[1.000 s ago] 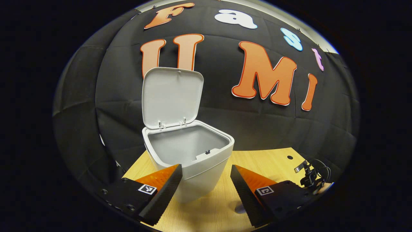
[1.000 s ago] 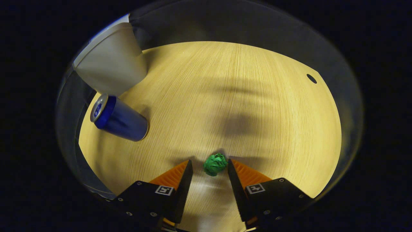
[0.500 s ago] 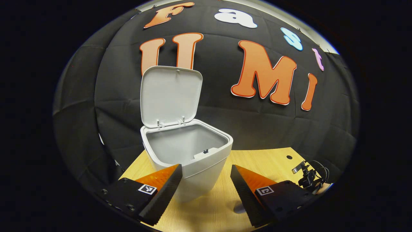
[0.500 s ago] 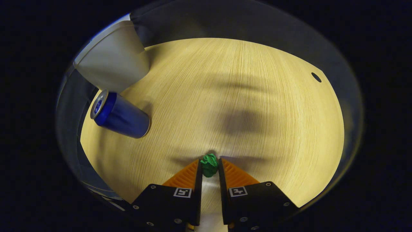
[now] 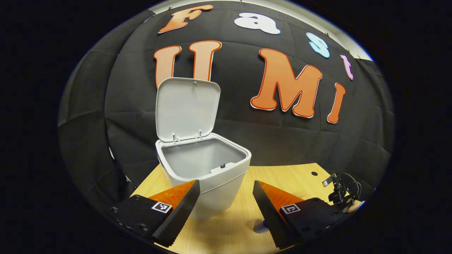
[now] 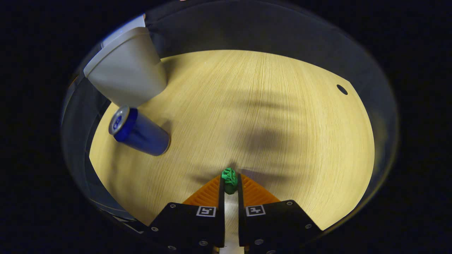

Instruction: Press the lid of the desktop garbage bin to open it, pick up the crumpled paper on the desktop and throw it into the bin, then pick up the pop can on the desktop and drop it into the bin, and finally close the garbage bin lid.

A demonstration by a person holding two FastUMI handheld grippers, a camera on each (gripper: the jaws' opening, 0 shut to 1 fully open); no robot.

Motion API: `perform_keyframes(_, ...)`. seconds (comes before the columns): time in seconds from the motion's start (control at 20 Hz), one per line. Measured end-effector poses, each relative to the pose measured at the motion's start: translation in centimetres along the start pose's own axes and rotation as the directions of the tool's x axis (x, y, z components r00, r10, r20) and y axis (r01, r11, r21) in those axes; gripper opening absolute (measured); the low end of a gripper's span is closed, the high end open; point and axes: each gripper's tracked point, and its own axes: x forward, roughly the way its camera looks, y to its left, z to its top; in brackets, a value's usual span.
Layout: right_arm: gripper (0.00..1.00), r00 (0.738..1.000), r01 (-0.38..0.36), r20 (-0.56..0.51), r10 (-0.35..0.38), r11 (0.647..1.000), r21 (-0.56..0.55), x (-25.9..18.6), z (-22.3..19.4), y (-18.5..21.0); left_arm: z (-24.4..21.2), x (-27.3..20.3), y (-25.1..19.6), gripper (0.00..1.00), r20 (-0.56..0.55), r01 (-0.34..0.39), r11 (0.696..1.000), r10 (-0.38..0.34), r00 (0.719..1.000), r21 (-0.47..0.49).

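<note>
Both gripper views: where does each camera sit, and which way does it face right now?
Left gripper view: rides the left gripper, faces level at the open bin and its raised lid; own jaws apart, holding nothing.
Right gripper view: rides the right gripper, looks down on the table; own jaws pinch the paper ball, can at left.
Shared: bin and table.
</note>
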Motion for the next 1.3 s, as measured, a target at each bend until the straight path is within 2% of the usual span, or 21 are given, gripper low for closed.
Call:
perform_keyframes(0.2,0.15,0.994,0.0,0.112,-0.001,1.0,0.008,-4.0,3.7,-0.1,0.5,-1.0,-0.5,0.96,0.016,0.012,1.0,-0.012,1.0,-0.004)
perform_keyframes(0.4,0.14,0.968,0.018,0.249,-0.012,1.0,-0.024,-8.1,8.5,1.0,1.2,-2.0,-0.7,0.96,0.035,0.016,1.0,-0.016,0.999,-0.008)
perform_keyframes(0.55,0.14,0.932,0.02,0.362,0.0,0.998,-0.052,-12.5,13.4,1.5,1.7,-2.8,-0.7,0.95,0.049,0.019,1.0,-0.019,0.999,-0.015)
perform_keyframes(0.75,0.14,0.868,0.01,0.495,0.044,0.994,-0.107,-18.2,20.1,4.1,2.4,-4.3,0.1,0.95,0.072,0.012,1.0,-0.011,0.997,-0.02)
perform_keyframes(1.05,0.14,0.779,-0.02,0.606,0.16,0.973,-0.231,-23.9,28.3,12.0,2.4,-6.5,2.7,0.96,0.086,-0.019,0.998,0.024,0.996,-0.052)
perform_keyframes(1.2,0.14,0.752,-0.038,0.619,0.227,0.952,-0.303,-24.7,30.8,16.1,1.8,-7.4,4.5,0.96,0.081,-0.04,0.997,0.046,0.996,-0.068)
perform_keyframes(1.3,0.14,0.748,-0.055,0.61,0.262,0.94,-0.337,-24.1,32.3,19.1,1.6,-8.0,5.5,0.95,0.077,-0.046,0.996,0.052,0.996,-0.081)
